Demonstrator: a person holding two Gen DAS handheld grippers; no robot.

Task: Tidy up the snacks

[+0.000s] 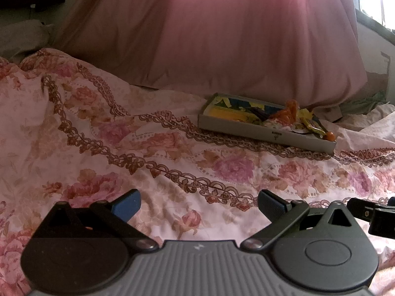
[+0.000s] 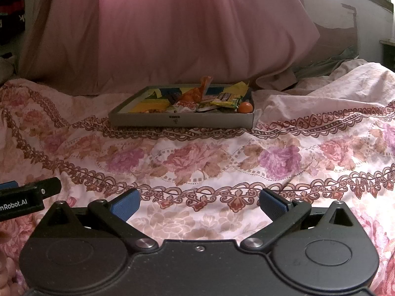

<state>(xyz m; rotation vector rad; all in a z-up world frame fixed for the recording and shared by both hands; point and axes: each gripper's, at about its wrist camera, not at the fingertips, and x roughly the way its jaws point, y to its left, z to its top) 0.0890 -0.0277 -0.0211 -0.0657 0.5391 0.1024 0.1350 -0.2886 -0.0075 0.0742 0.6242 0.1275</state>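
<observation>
Both grippers, left gripper [image 1: 198, 204] and right gripper [image 2: 198, 203], gape wide, ribbed blue pads bare, over floral cotton bedspread [image 2: 197, 162]; flat grey cardboard tray [image 2: 181, 120] brims with crinkly wrappers [image 2: 197, 100].

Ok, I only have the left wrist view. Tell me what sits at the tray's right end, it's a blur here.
Observer: A small orange ball lies in the front right corner of the tray, apart from the wrappers.
Operator: Give me the right gripper's state.
Observer: The right gripper is open, its jaws wide over the floral bedspread, short of the tray.
Operator: Say how the tray faces it.
Observer: Its long front wall faces the right gripper almost squarely, slightly left of centre.
</observation>
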